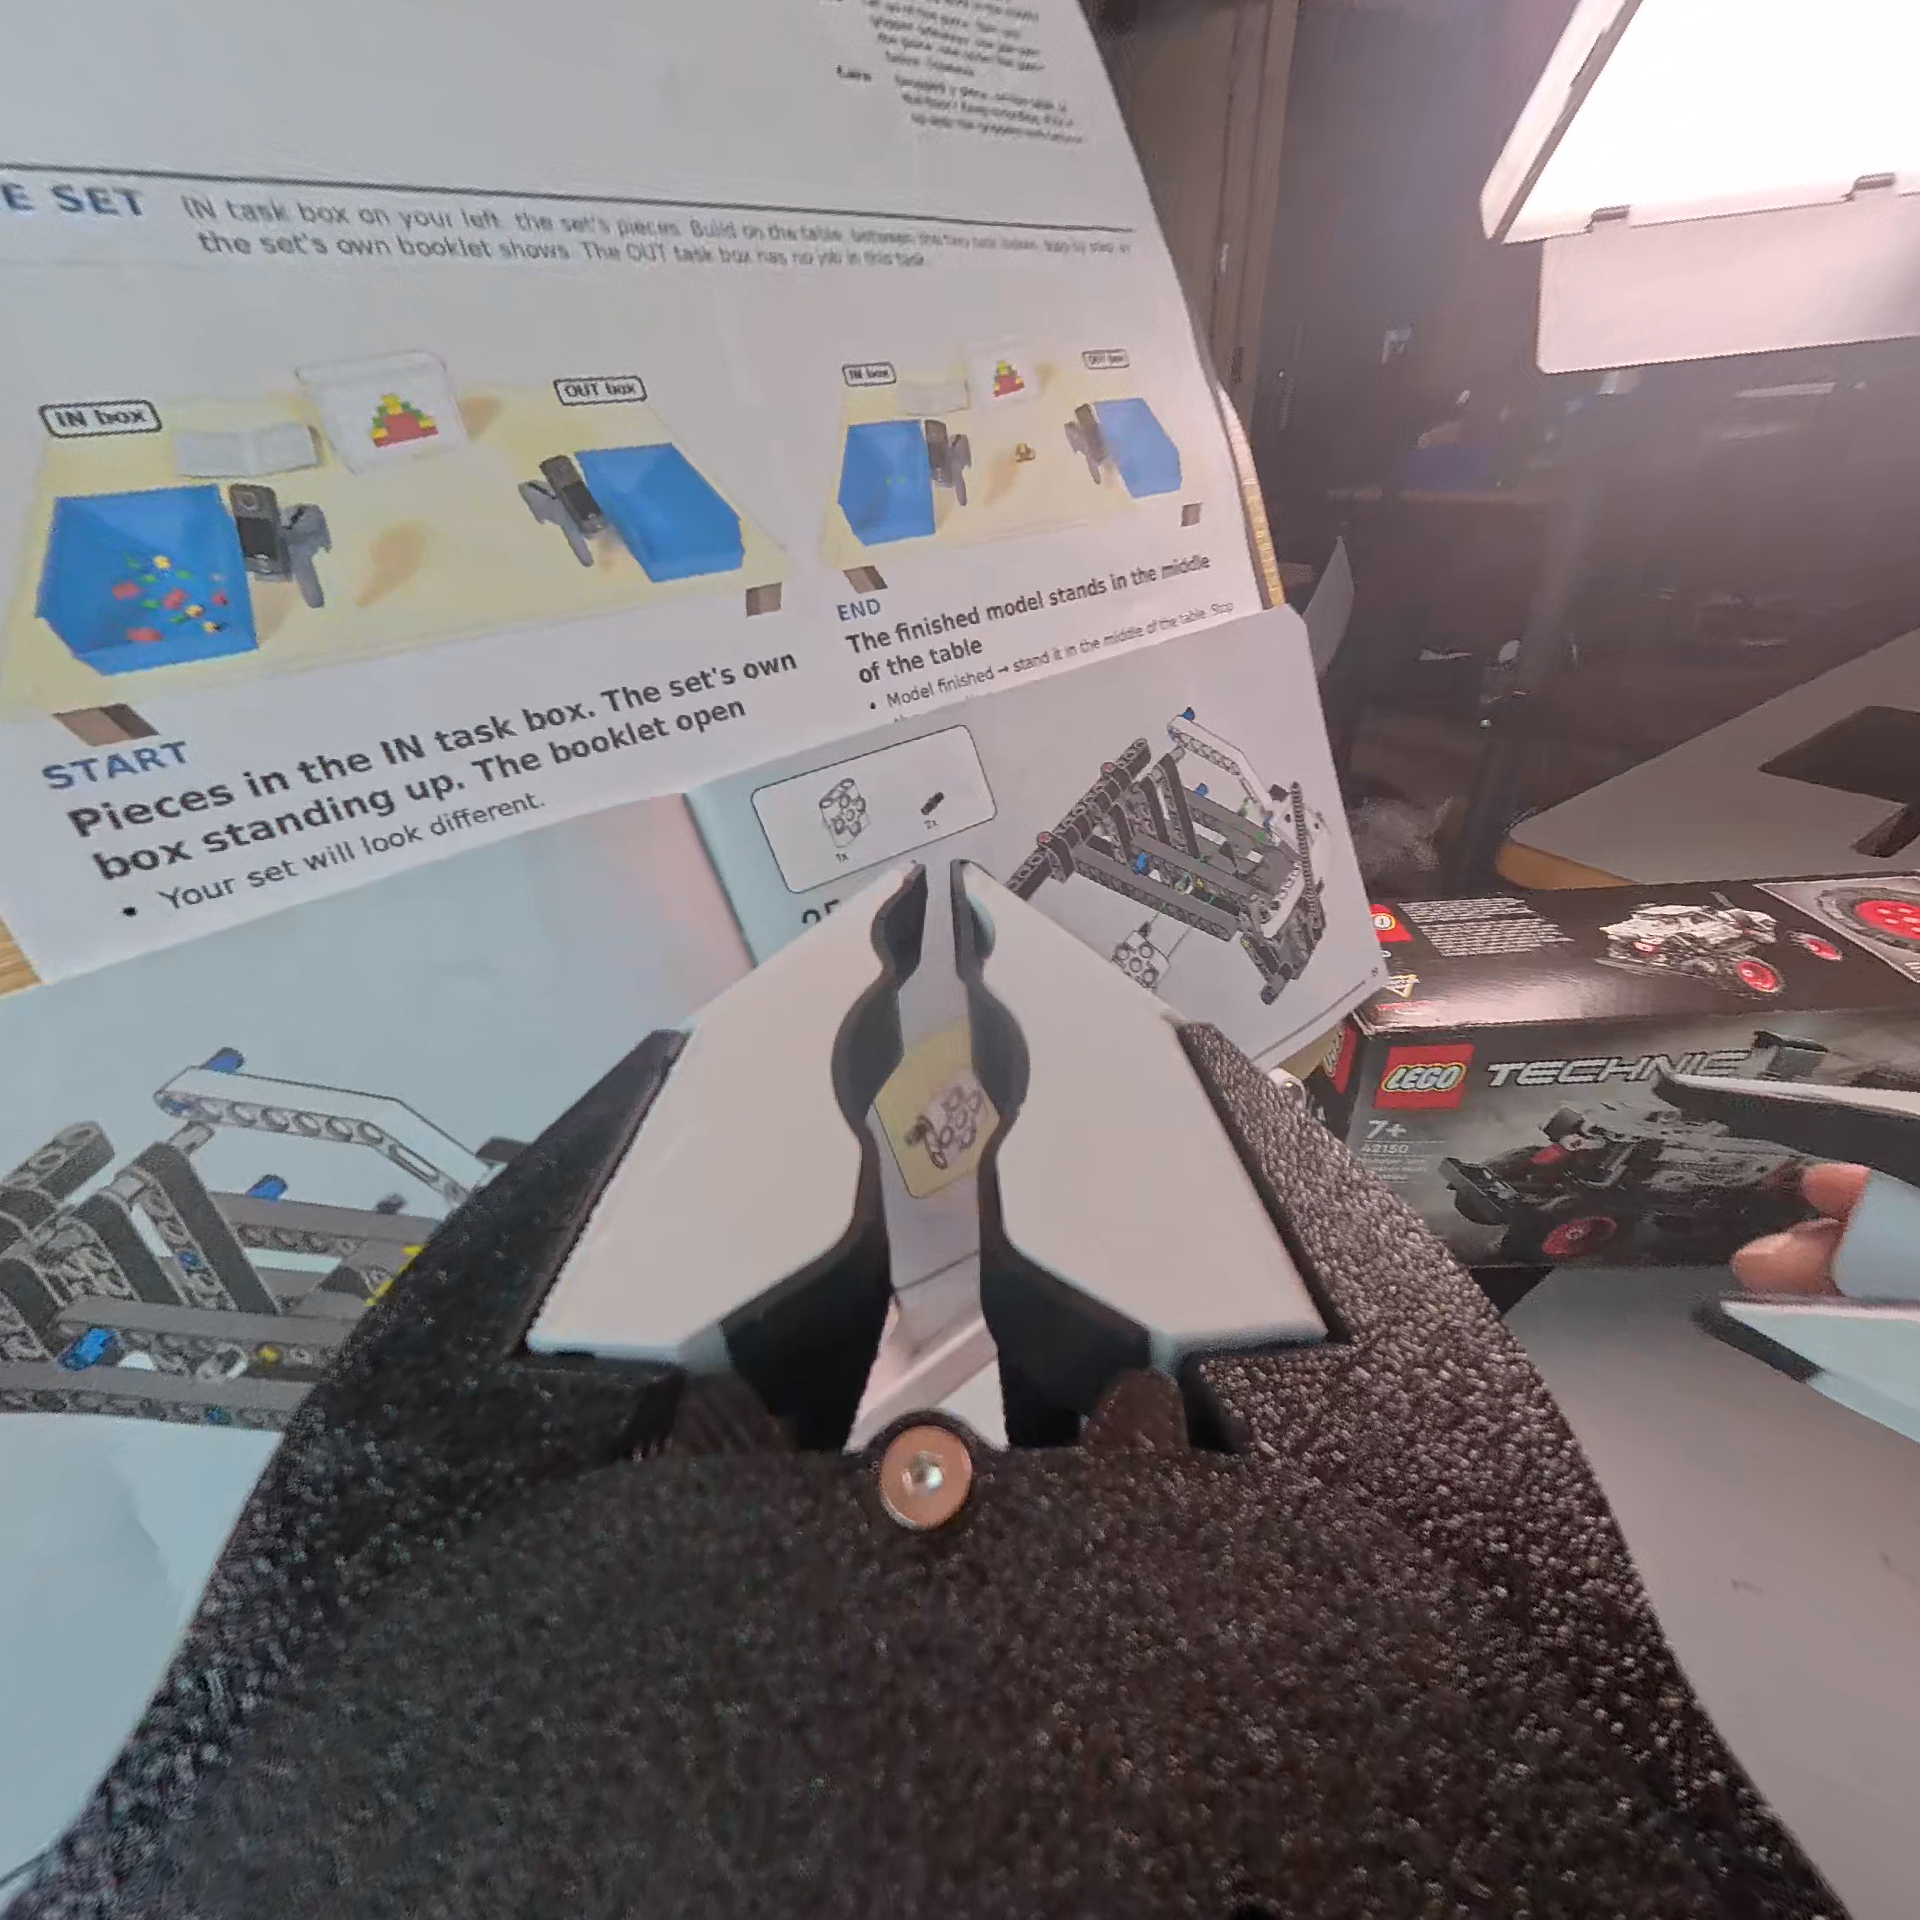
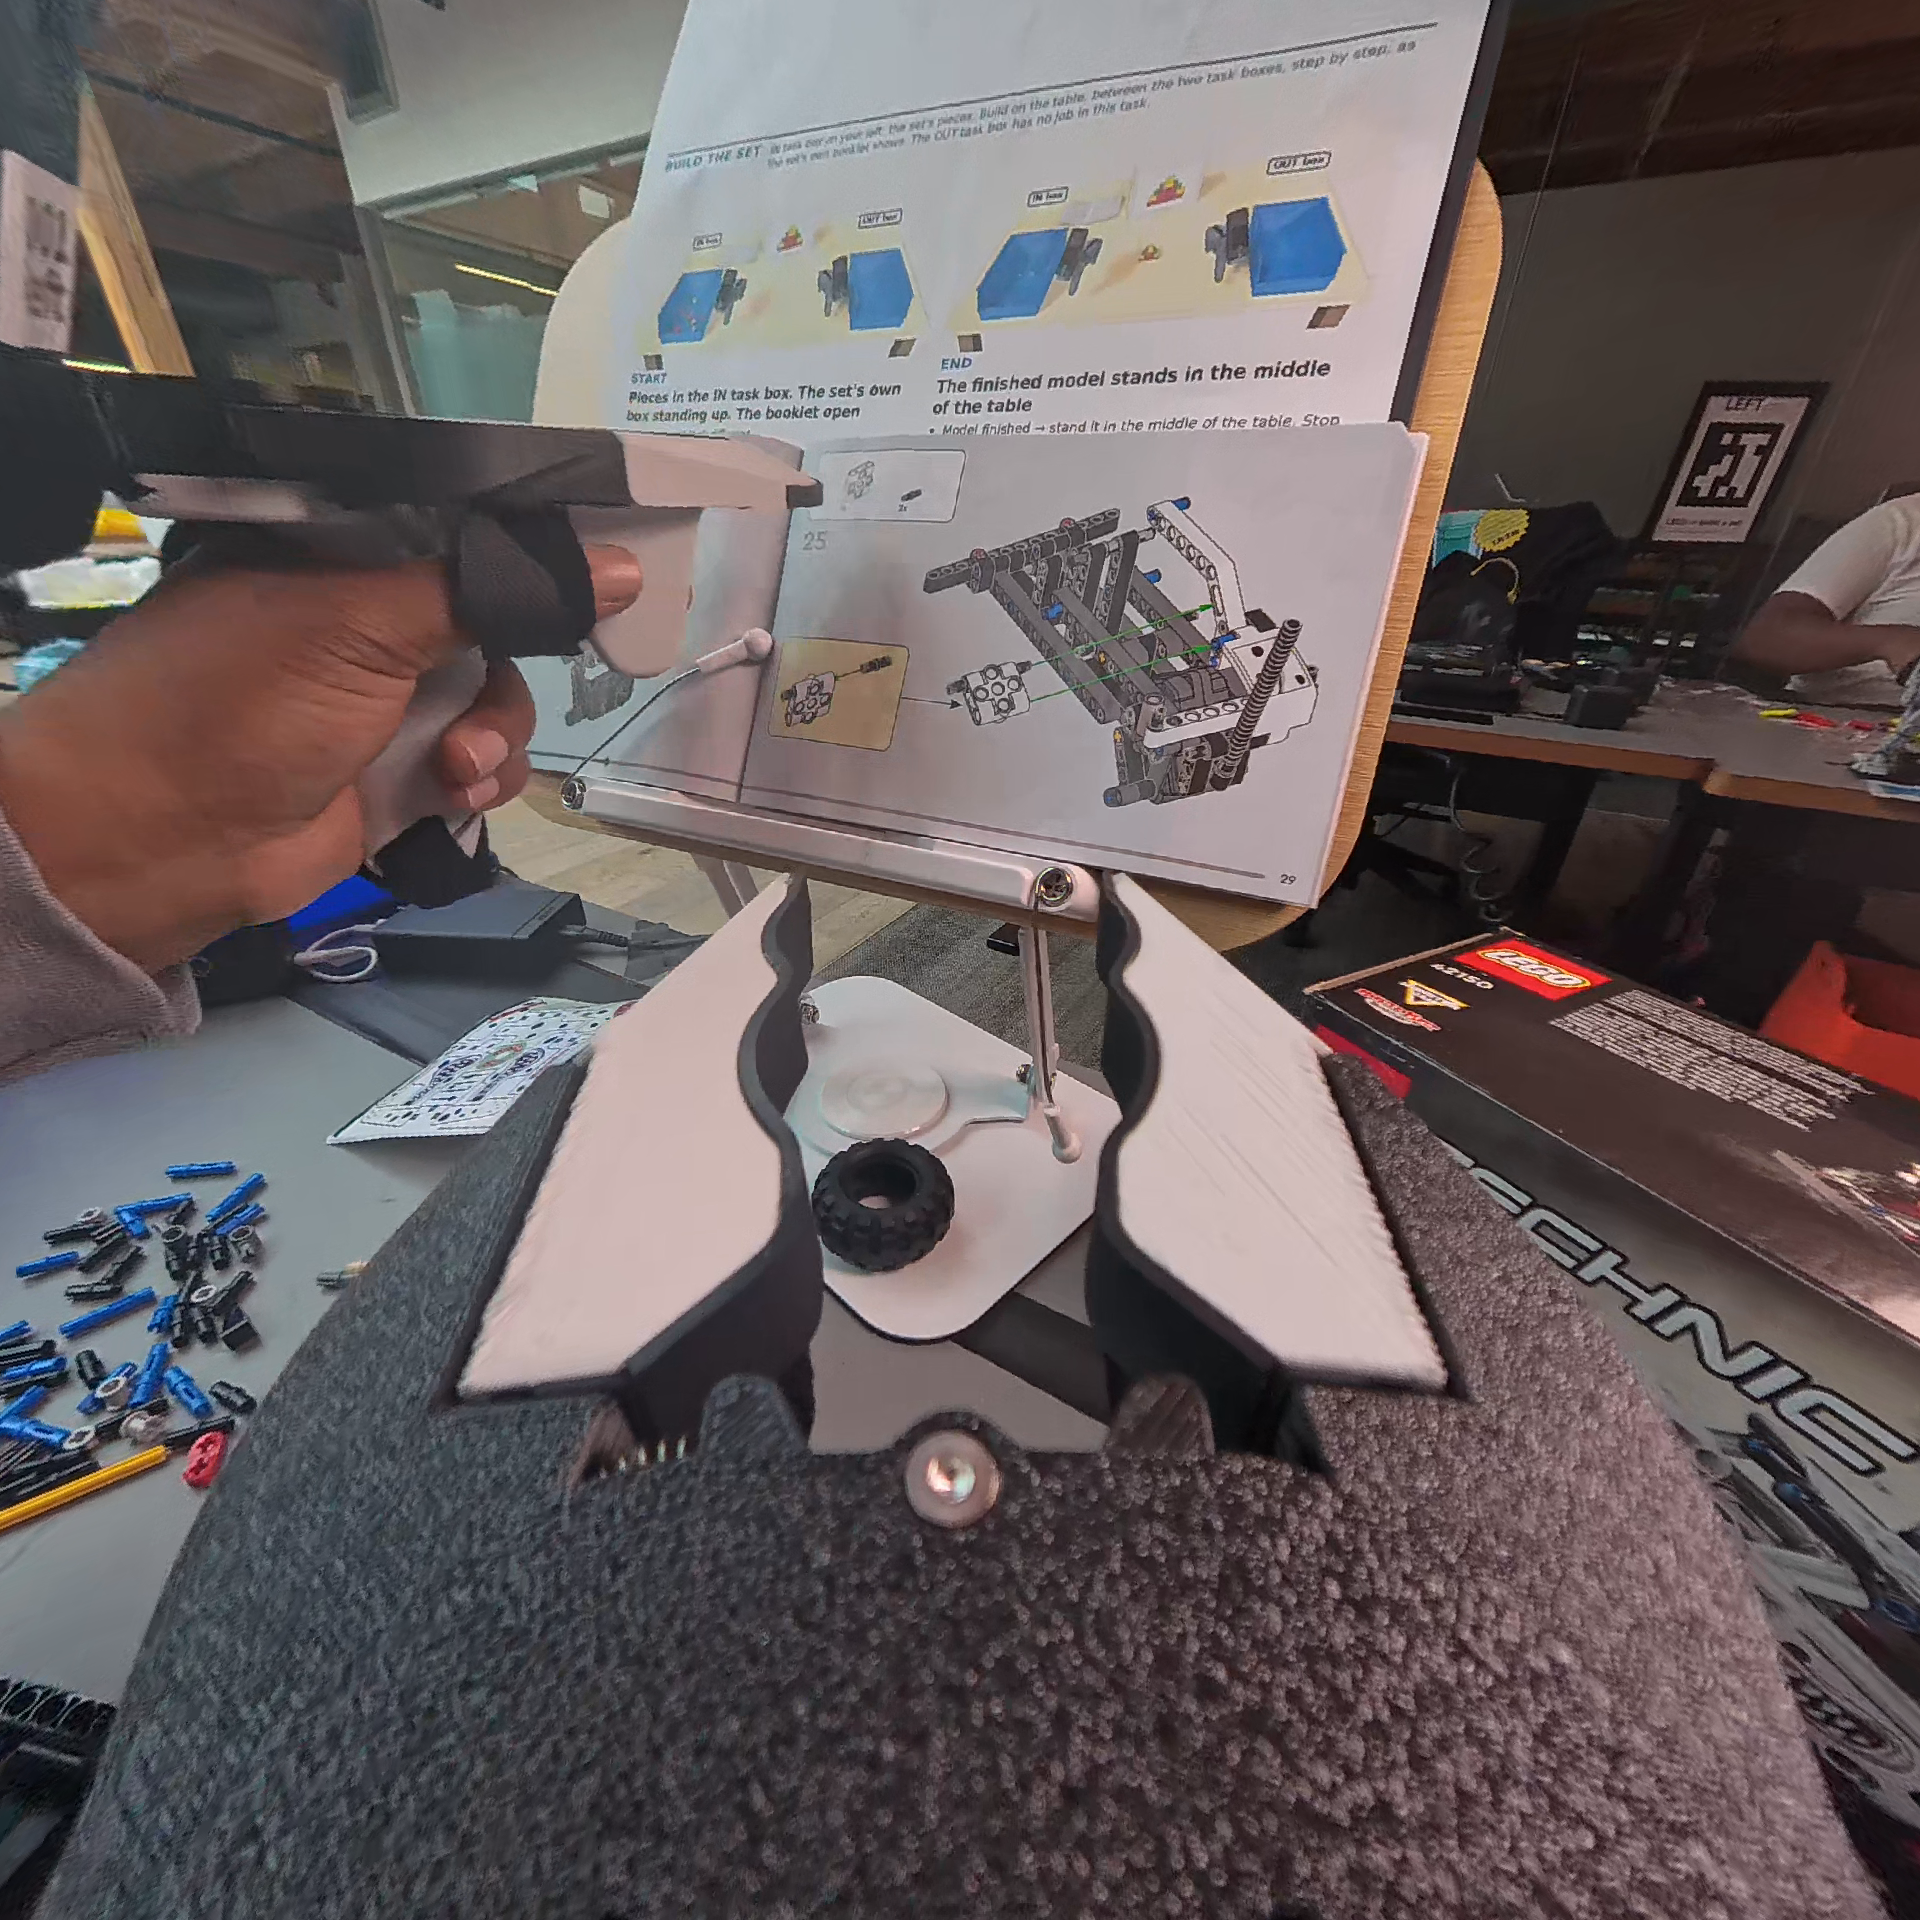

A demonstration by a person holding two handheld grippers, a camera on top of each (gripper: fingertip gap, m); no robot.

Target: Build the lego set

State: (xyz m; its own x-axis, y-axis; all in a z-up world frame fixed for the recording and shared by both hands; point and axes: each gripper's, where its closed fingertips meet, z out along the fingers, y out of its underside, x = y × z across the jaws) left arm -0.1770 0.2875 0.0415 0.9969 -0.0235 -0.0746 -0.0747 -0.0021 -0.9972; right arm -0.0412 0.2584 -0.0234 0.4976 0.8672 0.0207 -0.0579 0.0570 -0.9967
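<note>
The left gripper [image 1: 940, 878] is raised to the open instruction booklet [image 2: 1081, 665] on its white stand [image 2: 904, 1164], jaws nearly together with only a thin slit at the tips and nothing between them; in the right wrist view its tip sits at the upper left corner of the right-hand page, touching or almost touching the small parts inset. The step in hand looks like consulting that page, so it pays to hold the tip steady beside the inset rather than over it, read which connector block and pins are called for, and keep off the page so the booklet stays seated on the ledge. The right gripper [image 2: 951, 914] hangs lower, jaws well apart and empty, framing a black rubber tyre [image 2: 883, 1208] that lies on the stand's base plate at frame centre. The tyre lies tilted, its hole facing up and toward the camera, so its axle axis runs roughly upward; it has no real long axis. Loose blue and black pins [image 2: 135, 1309] lie scattered at the lower left on the grey table [image 2: 208, 1091], a sticker sheet [image 2: 468, 1070] beyond them, the set's black box [image 2: 1662, 1101] at the right.
</note>
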